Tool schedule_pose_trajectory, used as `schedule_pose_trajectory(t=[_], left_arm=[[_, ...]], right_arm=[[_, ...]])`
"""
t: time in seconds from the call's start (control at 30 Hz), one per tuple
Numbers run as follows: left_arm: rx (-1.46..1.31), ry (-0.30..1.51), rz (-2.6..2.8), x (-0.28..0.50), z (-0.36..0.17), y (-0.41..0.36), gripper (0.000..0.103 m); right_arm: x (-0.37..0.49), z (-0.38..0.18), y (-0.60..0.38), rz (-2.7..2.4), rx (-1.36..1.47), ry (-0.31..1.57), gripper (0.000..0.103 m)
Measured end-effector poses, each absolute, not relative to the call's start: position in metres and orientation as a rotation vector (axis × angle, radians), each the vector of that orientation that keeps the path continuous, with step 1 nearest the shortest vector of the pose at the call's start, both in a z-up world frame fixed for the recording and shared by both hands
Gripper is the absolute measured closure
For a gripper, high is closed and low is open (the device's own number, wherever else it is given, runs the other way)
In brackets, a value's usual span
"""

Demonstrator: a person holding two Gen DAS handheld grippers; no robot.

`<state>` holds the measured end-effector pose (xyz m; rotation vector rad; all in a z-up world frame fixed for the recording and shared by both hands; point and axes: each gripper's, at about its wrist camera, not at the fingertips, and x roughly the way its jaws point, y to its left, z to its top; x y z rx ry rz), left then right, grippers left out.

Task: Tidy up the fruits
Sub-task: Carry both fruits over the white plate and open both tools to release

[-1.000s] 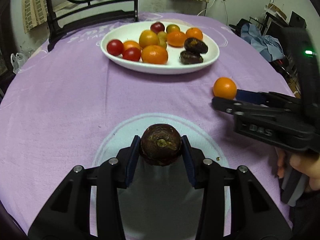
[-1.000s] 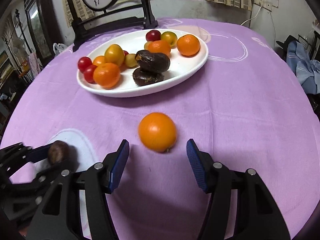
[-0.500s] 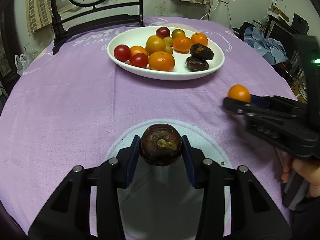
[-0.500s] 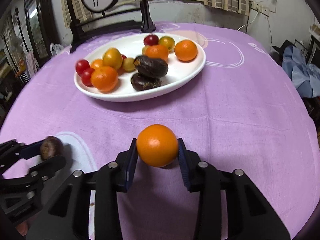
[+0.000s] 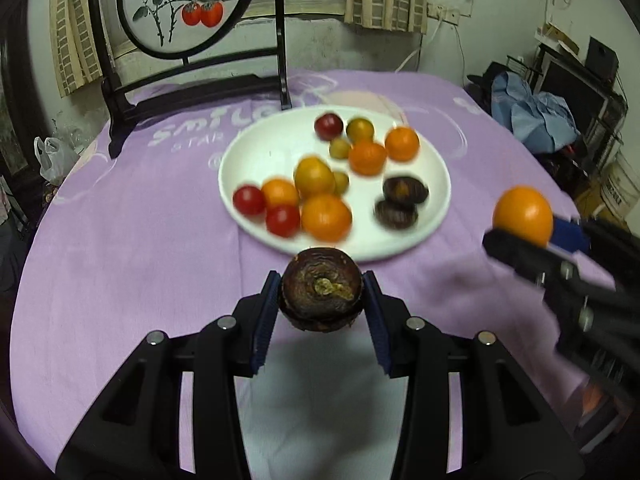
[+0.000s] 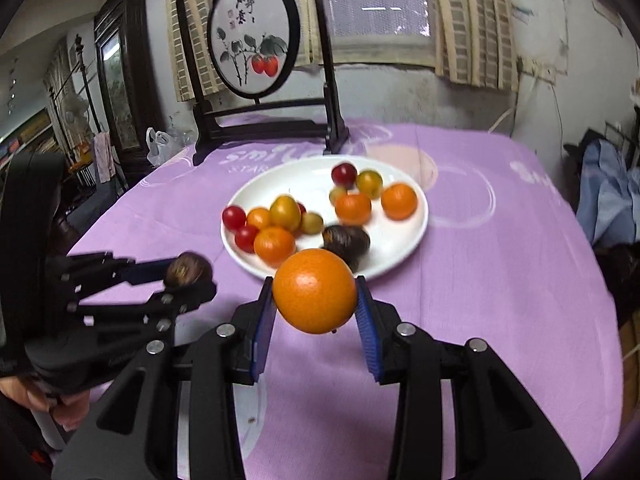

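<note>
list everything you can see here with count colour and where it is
plate: 1, white, middle of the table
oranges on the plate: 4, orange
yellowish fruits: about 4, blurred, among the oranges
red fruits: 3, two at plate's left, one at the back
dark brown fruits on the plate: 2, right side
tablecloth: 1, purple, covers the table
painted screen: 1, dark frame, behind the plate
left claw: shut on a dark brown fruit
right claw: shut on an orange
</note>
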<state>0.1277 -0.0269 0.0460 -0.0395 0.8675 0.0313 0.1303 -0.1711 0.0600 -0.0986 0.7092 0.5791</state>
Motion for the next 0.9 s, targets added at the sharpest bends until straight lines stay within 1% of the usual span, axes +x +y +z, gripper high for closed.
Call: schedule_pose_trajectory(t=[0.17,0.47,0.57,0.6,0.73,0.8,0.83,0.9], left_arm=[[-0.032,0.866,0.083,0.166,0.050,-0.025,0.061],[-0.084,0.912,0.144,0.219,0.027,-0.005,0.061],[-0.081,0.897,0.158,0.223,0.024,-0.004,0.060],[-0.078,0.893,0.160,0.224,0.024,-0.004,0.059],[-0.099,0.880,0.158,0.224,0.024,-0.004,0.052],[-0.112,0.872,0.147,0.223,0.024,-0.005,0.046],[-0.115,0.873,0.142,0.222,0.025,-0.005,0.044],[-0.117,0.867,0.131,0.219,0.026,-0.007,0.034]], right_arm=[[0.159,0.064,-0.153,0.585,-0.135,0.696,0.064],[0.214,0.042,-0.135,0.591,-0.107,0.742,0.064],[0.228,0.032,-0.135,0.581,-0.069,0.783,0.063],[0.230,0.031,-0.136,0.573,-0.063,0.785,0.061],[0.233,0.028,-0.140,0.545,-0.049,0.782,0.060],[0.231,0.030,-0.143,0.539,-0.045,0.776,0.060],[0.229,0.031,-0.146,0.539,-0.042,0.774,0.060],[0.225,0.033,-0.151,0.535,-0.033,0.771,0.060]])
